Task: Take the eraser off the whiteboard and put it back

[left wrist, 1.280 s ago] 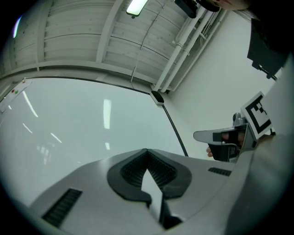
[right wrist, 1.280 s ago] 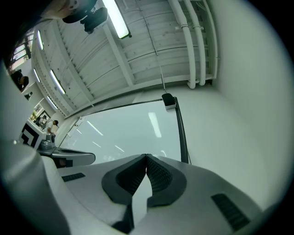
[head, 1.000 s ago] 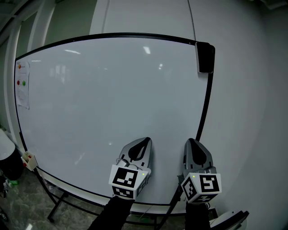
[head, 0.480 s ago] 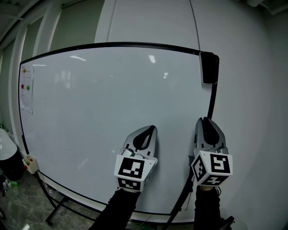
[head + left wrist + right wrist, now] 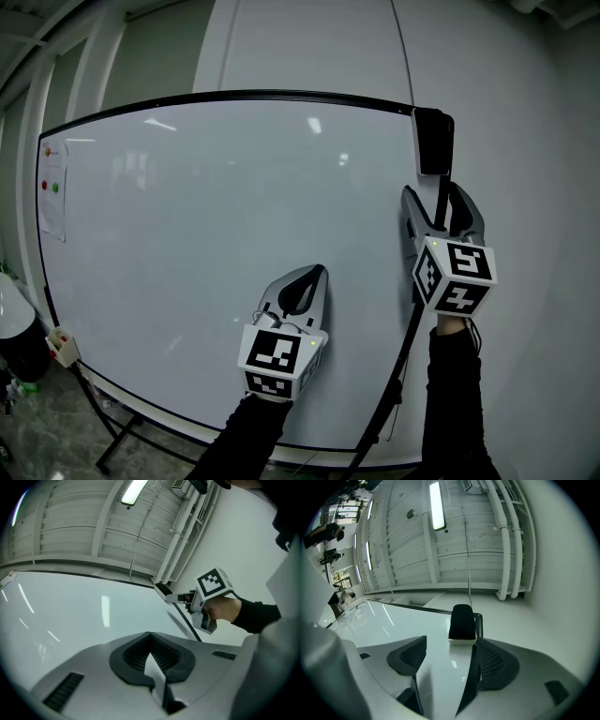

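The black eraser sticks to the top right corner of the whiteboard. My right gripper is right below it, pointing up along the board's black right frame. Its jaws have just been opening and now stand wide apart. In the right gripper view the eraser sits just beyond the right gripper, centred on the gap, with no pad touching it. My left gripper is shut and empty in front of the board's lower middle. In the left gripper view the left gripper has its jaws together.
A paper sheet with a red and a green dot hangs at the board's left edge. The board's stand legs and a small white box are at the lower left. Plain wall lies right of the board.
My right gripper has risen along the board's right edge to just under the eraser, and its jaws have gone from shut to wide open. My left gripper rose a little, then stayed.
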The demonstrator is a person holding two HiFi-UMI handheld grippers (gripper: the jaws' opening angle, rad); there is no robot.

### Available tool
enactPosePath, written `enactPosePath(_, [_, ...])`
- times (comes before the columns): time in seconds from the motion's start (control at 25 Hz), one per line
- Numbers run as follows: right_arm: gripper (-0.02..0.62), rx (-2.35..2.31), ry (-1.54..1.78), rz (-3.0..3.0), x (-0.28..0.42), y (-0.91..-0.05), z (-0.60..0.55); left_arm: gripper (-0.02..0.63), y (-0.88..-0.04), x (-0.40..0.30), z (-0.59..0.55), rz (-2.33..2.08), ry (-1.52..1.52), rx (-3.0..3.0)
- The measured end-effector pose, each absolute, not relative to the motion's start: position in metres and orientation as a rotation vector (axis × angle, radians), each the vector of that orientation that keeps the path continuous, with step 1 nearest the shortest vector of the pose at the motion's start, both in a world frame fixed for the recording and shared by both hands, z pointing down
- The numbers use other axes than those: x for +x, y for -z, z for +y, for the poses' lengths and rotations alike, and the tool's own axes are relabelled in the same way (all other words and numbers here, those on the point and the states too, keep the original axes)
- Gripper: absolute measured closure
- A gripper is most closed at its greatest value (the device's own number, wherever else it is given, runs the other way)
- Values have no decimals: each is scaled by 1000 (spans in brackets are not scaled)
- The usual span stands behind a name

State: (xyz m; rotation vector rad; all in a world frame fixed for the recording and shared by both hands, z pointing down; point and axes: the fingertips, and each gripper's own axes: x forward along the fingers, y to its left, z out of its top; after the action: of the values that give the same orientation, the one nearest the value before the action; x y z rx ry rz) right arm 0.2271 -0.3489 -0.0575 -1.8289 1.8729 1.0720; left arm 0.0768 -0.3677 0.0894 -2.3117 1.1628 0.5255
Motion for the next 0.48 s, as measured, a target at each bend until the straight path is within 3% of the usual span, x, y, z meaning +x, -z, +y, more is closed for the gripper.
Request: enactPosePath(0.48, [279,-1912,-1126,1826,233,106,-372,600,-89,73,-376,1183,-523,-2299])
